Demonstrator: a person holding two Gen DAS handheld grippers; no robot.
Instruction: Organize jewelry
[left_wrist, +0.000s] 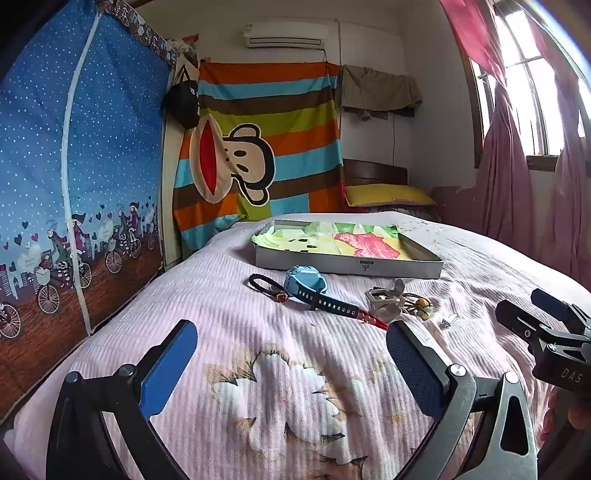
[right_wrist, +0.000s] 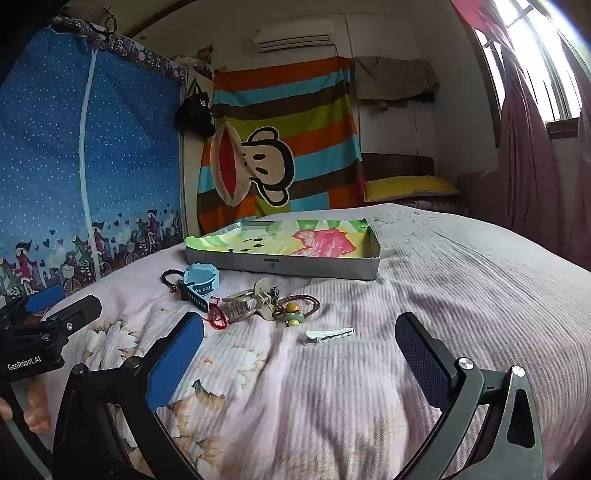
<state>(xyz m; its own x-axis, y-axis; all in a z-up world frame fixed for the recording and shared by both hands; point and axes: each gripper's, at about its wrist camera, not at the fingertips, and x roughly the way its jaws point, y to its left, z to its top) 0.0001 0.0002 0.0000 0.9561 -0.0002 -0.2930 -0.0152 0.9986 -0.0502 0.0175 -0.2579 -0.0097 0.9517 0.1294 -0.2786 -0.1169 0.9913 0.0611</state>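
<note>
Both the left gripper (left_wrist: 291, 363) and right gripper (right_wrist: 300, 356) gape wide and empty, poised before scattered jewelry (right_wrist: 255, 301) awaiting the tray (right_wrist: 284, 266).

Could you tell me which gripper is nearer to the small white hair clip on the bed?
Right. The right gripper hovers directly behind the white hair clip; the left gripper sits farther leftward.

A bed (left_wrist: 229, 295) under a pale pink ribbed floral spread fills the room. On the left stands a blue star-dotted fabric wardrobe (left_wrist: 74, 166); straight ahead hangs a striped monkey-face blanket (left_wrist: 258, 147). An air conditioner (left_wrist: 286, 35) sits high on the white wall, and daylight pours through the window (left_wrist: 532, 92) behind pink curtains (left_wrist: 506, 177) on the right. A yellow pillow (left_wrist: 384, 194) lies at the wooden headboard (left_wrist: 373, 173).
</note>
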